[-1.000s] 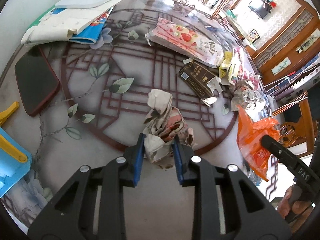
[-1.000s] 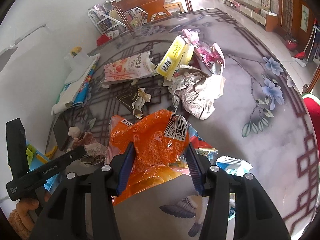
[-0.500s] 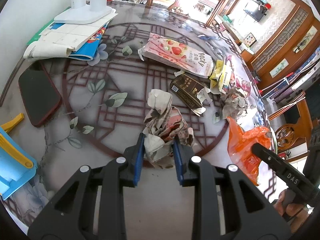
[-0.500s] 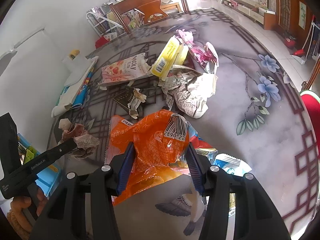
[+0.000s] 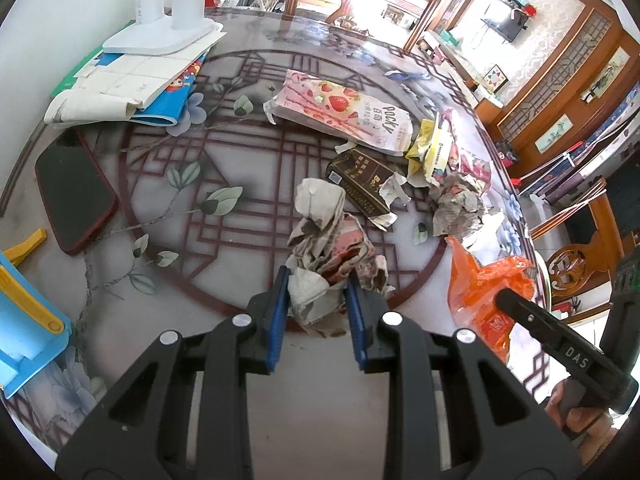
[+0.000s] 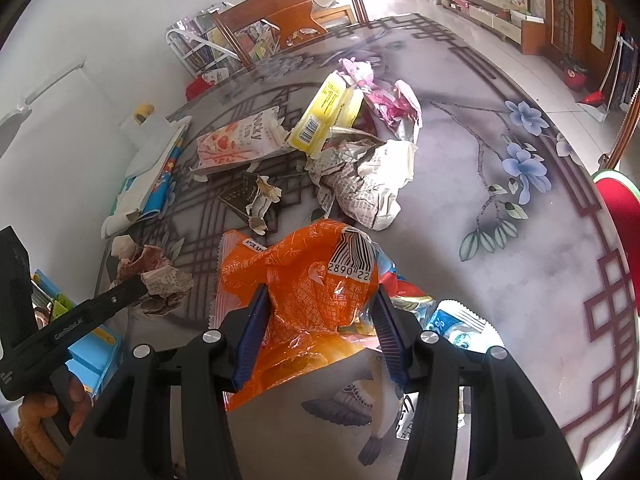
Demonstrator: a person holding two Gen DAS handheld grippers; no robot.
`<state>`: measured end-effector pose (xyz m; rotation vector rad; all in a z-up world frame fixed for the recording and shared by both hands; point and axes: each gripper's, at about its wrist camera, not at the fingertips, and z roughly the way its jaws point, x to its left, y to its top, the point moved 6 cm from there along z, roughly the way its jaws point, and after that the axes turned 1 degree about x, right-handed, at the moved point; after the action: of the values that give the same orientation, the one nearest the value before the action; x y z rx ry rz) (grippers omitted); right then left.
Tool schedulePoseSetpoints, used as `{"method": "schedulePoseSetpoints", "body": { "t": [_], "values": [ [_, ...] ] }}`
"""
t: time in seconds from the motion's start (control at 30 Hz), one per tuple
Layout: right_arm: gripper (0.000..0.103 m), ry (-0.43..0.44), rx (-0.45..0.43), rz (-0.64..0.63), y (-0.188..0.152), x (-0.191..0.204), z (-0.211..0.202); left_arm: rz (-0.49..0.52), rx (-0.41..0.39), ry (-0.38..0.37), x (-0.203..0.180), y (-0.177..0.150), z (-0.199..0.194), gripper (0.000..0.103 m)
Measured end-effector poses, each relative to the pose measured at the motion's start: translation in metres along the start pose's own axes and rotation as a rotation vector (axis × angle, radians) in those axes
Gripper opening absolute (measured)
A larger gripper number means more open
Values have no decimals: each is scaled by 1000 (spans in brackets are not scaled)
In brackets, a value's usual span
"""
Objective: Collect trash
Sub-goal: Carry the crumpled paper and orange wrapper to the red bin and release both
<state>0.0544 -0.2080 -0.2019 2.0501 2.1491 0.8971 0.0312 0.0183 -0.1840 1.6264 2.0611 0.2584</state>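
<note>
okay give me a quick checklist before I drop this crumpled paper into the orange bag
1. Left gripper shut on the crumpled paper wad: ok.
2. Right gripper shut on the orange bag: ok.
3. Bag mouth spread open to take the wad: cannot tell.
4. Wad held beside the bag, not above it: not ok.
5. Nothing between wad and bag: ok.
6. Table trash left, like the Pocky pack: not ok.

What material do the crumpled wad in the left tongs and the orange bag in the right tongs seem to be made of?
Crumpled wad: probably newsprint paper, matte, with printed text and sharp creases that hold their shape.
Orange bag: likely thin plastic film, glossy; it shows shiny wrinkles, a serrated edge and a printed barcode.
</note>
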Motion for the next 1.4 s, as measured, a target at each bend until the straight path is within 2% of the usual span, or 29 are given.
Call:
{"method": "schedulePoseSetpoints", "body": {
  "t": [0.37,0.67,1.07,1.27,1.4],
  "values": [
    [49,1,-43,5,7,-4,-14,11,-24,-12,-9,6,-7,26],
    [49,-10,-89,37,15,-18,-27,45,-29,-41,-34,12,-8,26],
    [49,-29,-137,112,19,-69,-56,136,-17,-84,-104,9,2,26],
    [49,-26,-121,154,20,-105,-62,149,-8,-88,-139,3,9,26],
    [49,-24,-118,137,27,-124,-68,140,-5,-88,-159,0,15,26]
  ]
}}
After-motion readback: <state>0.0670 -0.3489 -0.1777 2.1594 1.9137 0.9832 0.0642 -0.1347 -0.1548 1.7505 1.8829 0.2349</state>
